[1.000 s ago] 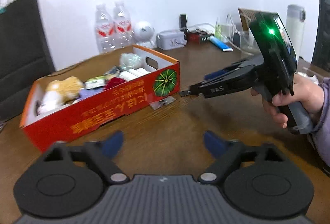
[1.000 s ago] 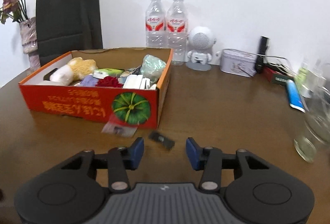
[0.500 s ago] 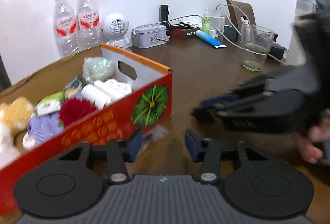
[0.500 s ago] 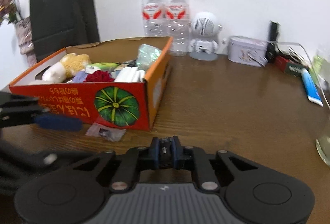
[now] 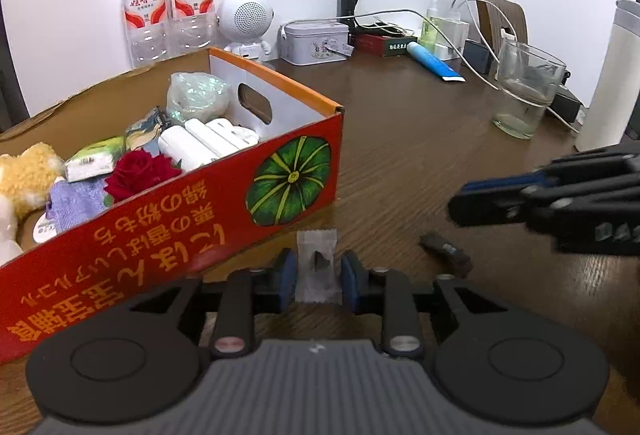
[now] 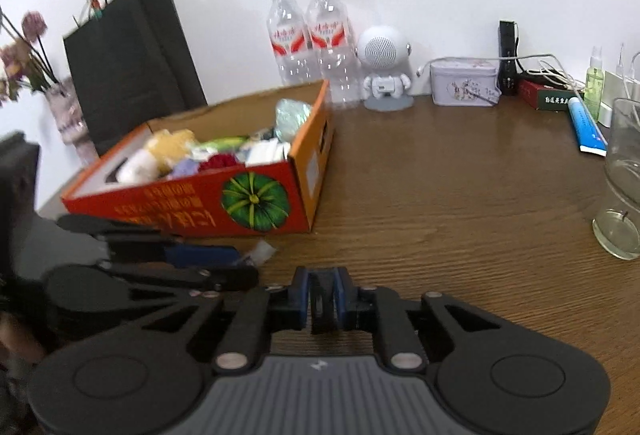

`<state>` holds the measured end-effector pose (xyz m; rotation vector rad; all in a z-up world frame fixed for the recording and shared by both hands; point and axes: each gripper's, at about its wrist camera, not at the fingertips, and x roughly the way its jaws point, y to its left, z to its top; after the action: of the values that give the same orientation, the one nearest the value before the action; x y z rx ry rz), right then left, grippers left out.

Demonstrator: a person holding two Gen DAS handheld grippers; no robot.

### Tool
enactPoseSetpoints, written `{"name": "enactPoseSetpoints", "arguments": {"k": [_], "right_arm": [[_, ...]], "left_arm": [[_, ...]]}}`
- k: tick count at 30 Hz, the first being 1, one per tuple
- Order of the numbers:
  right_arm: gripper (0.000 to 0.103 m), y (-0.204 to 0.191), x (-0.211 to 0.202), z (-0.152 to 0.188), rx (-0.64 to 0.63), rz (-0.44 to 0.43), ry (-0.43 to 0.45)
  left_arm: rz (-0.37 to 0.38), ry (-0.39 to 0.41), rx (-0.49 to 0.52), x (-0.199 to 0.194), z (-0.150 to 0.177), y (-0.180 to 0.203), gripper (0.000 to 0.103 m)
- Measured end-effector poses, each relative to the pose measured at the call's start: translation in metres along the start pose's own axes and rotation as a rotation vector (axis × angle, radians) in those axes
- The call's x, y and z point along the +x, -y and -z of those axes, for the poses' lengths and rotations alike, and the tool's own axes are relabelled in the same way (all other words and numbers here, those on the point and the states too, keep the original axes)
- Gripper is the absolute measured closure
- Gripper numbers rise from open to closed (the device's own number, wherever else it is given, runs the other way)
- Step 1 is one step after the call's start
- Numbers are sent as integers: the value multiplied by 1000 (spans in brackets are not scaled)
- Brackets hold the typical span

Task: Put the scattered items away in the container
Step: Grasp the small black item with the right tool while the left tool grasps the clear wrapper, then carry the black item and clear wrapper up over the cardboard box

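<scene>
The red-orange cardboard box [image 5: 304, 151] holds several items: a plush toy, a red rose, white packs, a wrapped bundle. It also shows in the right wrist view [image 6: 256, 201]. My left gripper [image 5: 318, 269] has its blue pads on either side of a clear sachet [image 5: 317, 265] lying on the table by the box's front corner; they touch or nearly touch its edges. A small dark flat item [image 5: 446, 249] seems to lie on the table to the right. My right gripper [image 6: 323, 299] is shut on a small dark item [image 6: 322, 305]; its pads show blurred in the left wrist view [image 5: 480, 201].
Along the back wall stand two water bottles [image 5: 166, 21], a white robot speaker [image 5: 246, 21], a tin [image 5: 314, 43], chargers and cables. A glass [image 5: 524, 91] and a white flask [image 5: 612, 75] stand at the right. A black paper bag [image 6: 128, 63] and flowers stand at the left.
My right gripper closed on the small dark item and now holds it. My left gripper swung toward the box's corner, narrowed, and now straddles the clear sachet.
</scene>
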<state>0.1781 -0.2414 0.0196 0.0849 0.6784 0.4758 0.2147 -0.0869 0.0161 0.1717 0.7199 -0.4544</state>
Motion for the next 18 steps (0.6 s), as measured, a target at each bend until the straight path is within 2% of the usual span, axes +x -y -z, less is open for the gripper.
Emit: {"name": "enactPoseSetpoints", "arguments": {"k": [2,5,8,11,14,17,18], "right_arm": [[85,5,-6,-1,7,26,19],[84,14,-11,-1,19,51,25],[83,21,-7,1,43,35,-1],[83,6,3,6,-5,18,-43],[77,-10,15,13,-49,24,-63],[78,-20,19,19,-86,64,-55],[85,-22,20,20,-93,62,-54]], "left_arm": [[-14,1,-5,3,-2,1,69],[-22,8,-9,0,0,4,85],[-48,7,-29,-10,7,6,86],[-65,19,-63,-28,17,6,93],[-88,63,-123,-52,29,2,94],[-143,97,-159,-75,47,-1,94],[-165,101,-168,-82,52,-1,94]]}}
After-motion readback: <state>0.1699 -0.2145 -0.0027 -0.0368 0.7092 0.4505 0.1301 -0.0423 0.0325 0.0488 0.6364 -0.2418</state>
